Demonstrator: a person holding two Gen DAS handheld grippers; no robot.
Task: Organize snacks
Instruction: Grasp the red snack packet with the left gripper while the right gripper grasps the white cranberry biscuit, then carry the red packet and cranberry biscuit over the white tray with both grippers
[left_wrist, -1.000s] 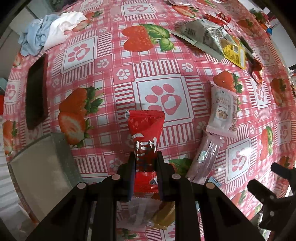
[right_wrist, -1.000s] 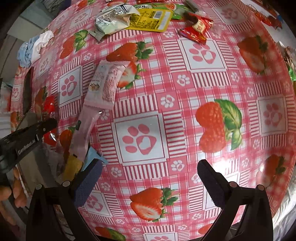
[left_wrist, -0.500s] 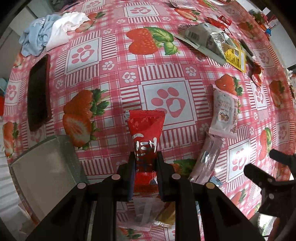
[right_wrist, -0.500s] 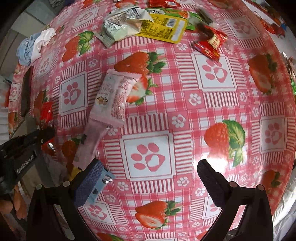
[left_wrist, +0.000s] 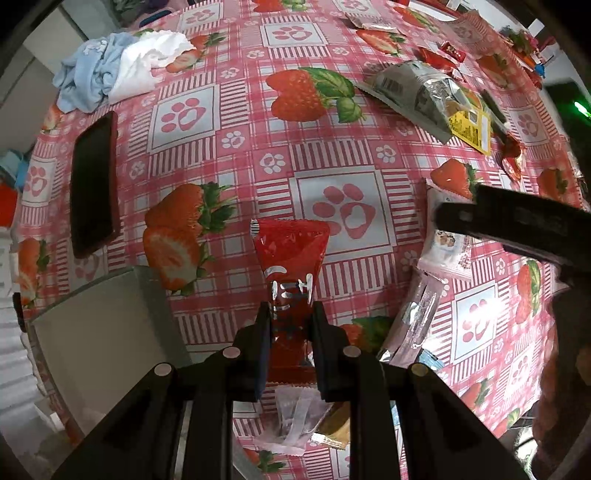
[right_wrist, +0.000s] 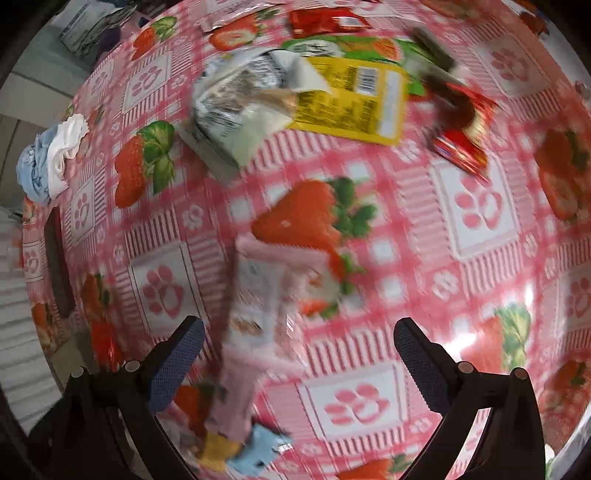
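My left gripper (left_wrist: 290, 315) is shut on a red snack packet (left_wrist: 290, 258) and holds it above the strawberry tablecloth (left_wrist: 221, 184). My right gripper (right_wrist: 297, 332) is open and empty above a pink-white snack pouch (right_wrist: 258, 291); the view is blurred. That pouch (left_wrist: 448, 251) and a long pink stick packet (left_wrist: 413, 321) also show in the left wrist view, partly behind the right gripper's arm (left_wrist: 517, 225). Farther off lie a silver bag (right_wrist: 236, 110), a yellow packet (right_wrist: 354, 103) and small red wrappers (right_wrist: 465, 140).
A grey box (left_wrist: 99, 332) sits at the near left table edge. A black phone (left_wrist: 92, 192) lies left. A blue-white cloth (left_wrist: 114, 70) is at the far left. More wrappers (left_wrist: 295, 417) lie under my left gripper.
My right gripper has moved forward and left over the pink-white pouch and now crosses the left wrist view. My left gripper still holds the red packet, nearly in place.
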